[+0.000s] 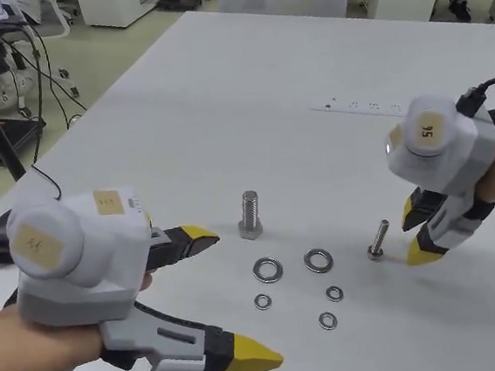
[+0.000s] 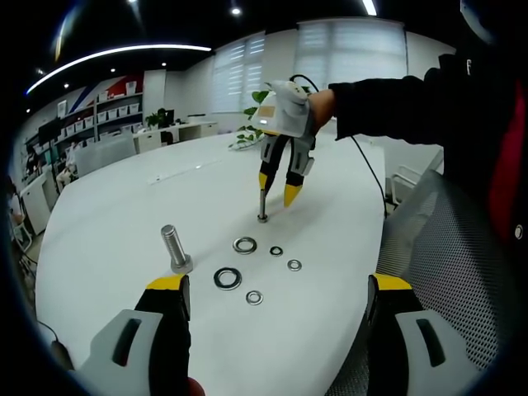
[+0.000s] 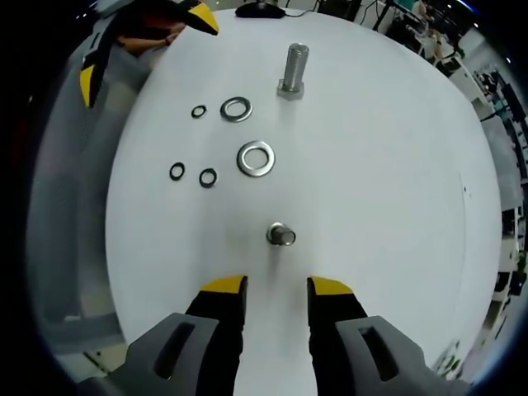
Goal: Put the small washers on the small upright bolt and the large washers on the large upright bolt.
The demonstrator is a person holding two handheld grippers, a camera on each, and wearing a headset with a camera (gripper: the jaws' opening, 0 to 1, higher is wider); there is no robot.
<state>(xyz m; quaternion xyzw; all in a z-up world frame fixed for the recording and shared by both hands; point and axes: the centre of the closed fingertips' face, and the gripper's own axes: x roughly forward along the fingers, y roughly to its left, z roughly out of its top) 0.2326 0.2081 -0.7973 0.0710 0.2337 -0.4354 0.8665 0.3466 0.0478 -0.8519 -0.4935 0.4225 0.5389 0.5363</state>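
Small upright bolt (image 3: 280, 235) could be toppled if clipped by the right gripper (image 3: 277, 286), poised beside it, jaws parted; left gripper (image 1: 232, 297) is spread wide.

The left gripper (image 1: 232, 297) and right gripper (image 1: 415, 238) share grey housings (image 1: 79, 254), black yellow-tipped fingers (image 1: 213, 352), black cables (image 1: 482, 90).

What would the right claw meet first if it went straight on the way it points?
Likely the small upright silver steel bolt, centred just ahead of the open right claw; exact gap unclear.
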